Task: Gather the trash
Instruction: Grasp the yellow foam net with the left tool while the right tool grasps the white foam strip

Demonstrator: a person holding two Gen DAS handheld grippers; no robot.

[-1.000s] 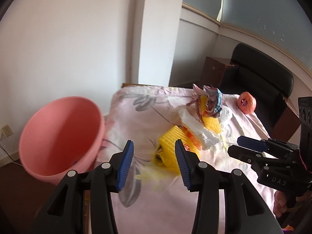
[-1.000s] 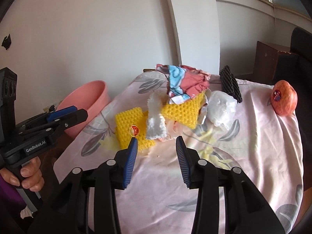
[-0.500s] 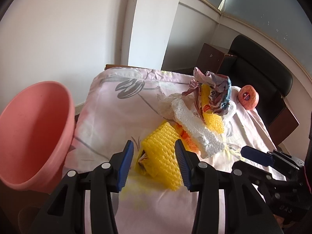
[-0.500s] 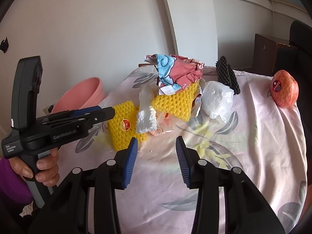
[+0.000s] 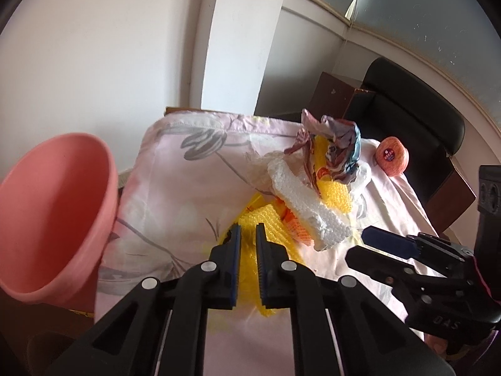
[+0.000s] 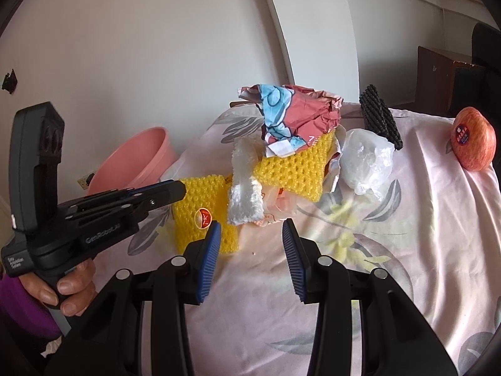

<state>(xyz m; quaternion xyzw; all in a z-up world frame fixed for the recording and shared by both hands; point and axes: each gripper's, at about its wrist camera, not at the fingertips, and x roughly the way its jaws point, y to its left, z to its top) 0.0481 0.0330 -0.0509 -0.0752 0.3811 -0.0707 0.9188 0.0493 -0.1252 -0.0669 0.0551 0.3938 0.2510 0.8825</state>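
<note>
A yellow foam net (image 5: 275, 222) with a red sticker lies at the near edge of a trash pile on the flowered cloth (image 5: 188, 188). My left gripper (image 5: 248, 228) is closing its jaws on the net's near end, and yellow mesh is pinched between the blue pads. From the right wrist view the left gripper (image 6: 178, 191) reaches the yellow foam net (image 6: 200, 206) from the left. My right gripper (image 6: 250, 228) hovers open just in front of the pile, with nothing between its fingers. A pink basin (image 5: 56, 213) stands off the table's left edge.
The pile holds a white foam strip (image 6: 245, 188), a second yellow net (image 6: 294, 169), a crumpled wrapper (image 6: 297, 112), a white plastic bag (image 6: 366, 163) and a black net (image 6: 380, 119). An apple (image 6: 474, 141) sits at the far right. A black chair (image 5: 413, 109) stands behind.
My left gripper moved forward and down to the yellow net, and its jaws went from wide apart to nearly together on it. The right gripper stayed put and open.
</note>
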